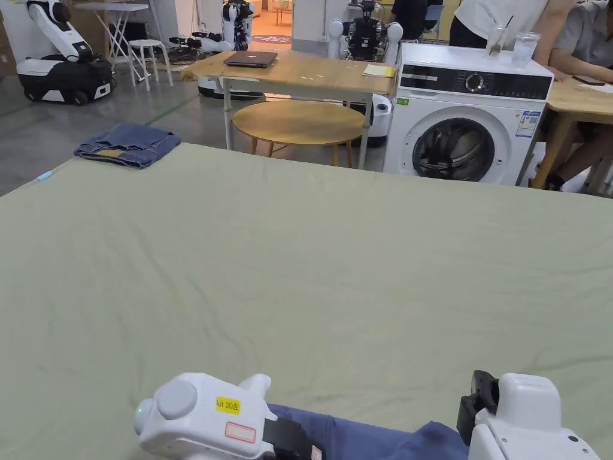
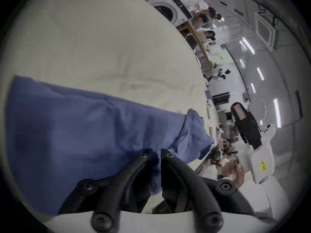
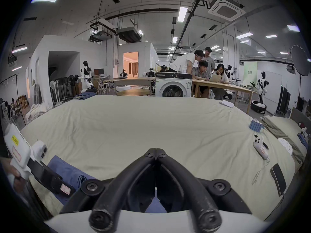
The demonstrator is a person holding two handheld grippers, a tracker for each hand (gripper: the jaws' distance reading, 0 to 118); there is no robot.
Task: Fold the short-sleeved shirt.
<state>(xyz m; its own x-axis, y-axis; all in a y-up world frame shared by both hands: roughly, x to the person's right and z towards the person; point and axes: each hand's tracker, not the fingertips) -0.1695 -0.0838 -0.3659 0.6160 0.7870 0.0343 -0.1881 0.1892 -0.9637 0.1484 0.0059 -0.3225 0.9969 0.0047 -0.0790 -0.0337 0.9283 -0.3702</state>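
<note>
The left gripper [image 2: 156,154], jaws nearly together, is pinching the crumpled blue cotton short-sleeved shirt [image 2: 94,130] lying at the near edge of the pale green sheet [image 1: 311,263]; the right gripper [image 3: 156,153] is riding closed and empty. Beyond, the bare sheet is offering room: I'd be dragging the shirt forward and spreading it flat

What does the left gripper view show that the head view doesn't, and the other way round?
Left gripper view: the left gripper's jaws closed on the blue shirt, how widely the shirt spreads over the green sheet, and a hand holding the right gripper. Head view: folded jeans at the sheet's far corner, a laptop on a wooden table, and a round table. Both: the shirt, the sheet, the washing machine and the right gripper.
</note>
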